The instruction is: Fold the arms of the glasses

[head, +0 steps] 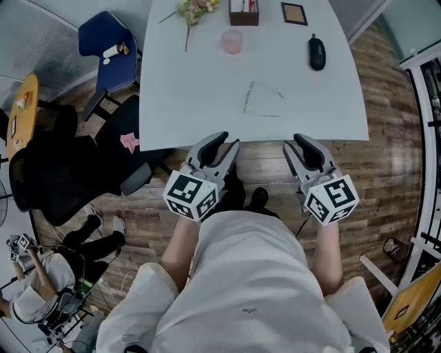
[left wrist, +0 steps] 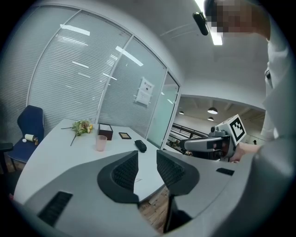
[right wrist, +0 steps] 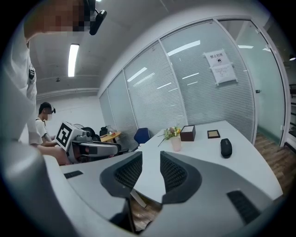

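On the white counter [head: 179,103] in the upper middle of the head view, the glasses [head: 262,101] lie by themselves, a thin wire outline a little right of centre and back from the near edge; whether their arms are out or folded is too faint to tell. Further up the frame stand a pink cup [head: 232,41], a dark oblong case [head: 316,52] to its right, and along the top edge a sprig of flowers [head: 195,10], a dark box [head: 244,12] and a small frame [head: 294,13]. Below the counter's near edge, over the wooden floor [head: 386,89], the left claw [head: 227,142] and the right claw [head: 292,143] point up the frame toward the counter, side by side, both well apart from the glasses and touching nothing. In the left gripper view the left claw's ribbed pads stand wide apart with only counter top and floor showing in the gap, so it holds nothing. The right gripper view shows the same of the right claw: its jaws are spread wide and empty, the counter's edge visible between them. A blue chair [head: 107,45] sits at the upper left of the head view, a black chair [head: 62,172] below it, and another person [head: 38,286] sits in the lower left corner.
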The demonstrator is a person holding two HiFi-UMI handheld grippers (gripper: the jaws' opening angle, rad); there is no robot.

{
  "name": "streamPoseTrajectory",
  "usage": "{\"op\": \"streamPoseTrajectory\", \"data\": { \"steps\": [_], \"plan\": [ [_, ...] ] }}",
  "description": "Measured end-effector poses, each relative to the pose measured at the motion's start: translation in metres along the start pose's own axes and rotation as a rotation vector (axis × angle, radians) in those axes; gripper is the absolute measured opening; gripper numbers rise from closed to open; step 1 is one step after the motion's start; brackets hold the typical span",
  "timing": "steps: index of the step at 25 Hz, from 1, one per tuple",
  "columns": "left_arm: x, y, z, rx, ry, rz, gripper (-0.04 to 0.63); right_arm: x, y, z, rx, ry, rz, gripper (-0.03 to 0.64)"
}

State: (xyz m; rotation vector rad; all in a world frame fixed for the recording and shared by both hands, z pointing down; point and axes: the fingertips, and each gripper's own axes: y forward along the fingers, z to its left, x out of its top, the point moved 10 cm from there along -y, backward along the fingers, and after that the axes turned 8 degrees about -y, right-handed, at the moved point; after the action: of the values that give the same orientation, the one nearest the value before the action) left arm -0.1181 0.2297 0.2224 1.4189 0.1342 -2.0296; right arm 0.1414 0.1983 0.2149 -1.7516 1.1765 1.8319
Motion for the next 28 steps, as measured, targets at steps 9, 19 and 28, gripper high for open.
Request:
{"op": "streamPoseTrajectory", "data": {
  "steps": [9, 19, 28],
  "plan": [
    [0.025, 0.026, 0.041, -0.053, 0.006, 0.014, 0.129, 0.018, 0.036, -0.012, -0.05, -0.002, 0.006, 0.109],
    [0.043, 0.051, 0.081, -0.132, 0.006, 0.046, 0.129, 0.026, 0.06, -0.017, -0.151, 0.023, 0.023, 0.109],
    [0.047, 0.067, 0.108, -0.197, -0.002, 0.101, 0.127, 0.027, 0.081, -0.018, -0.225, 0.046, 0.042, 0.109]
  ]
}}
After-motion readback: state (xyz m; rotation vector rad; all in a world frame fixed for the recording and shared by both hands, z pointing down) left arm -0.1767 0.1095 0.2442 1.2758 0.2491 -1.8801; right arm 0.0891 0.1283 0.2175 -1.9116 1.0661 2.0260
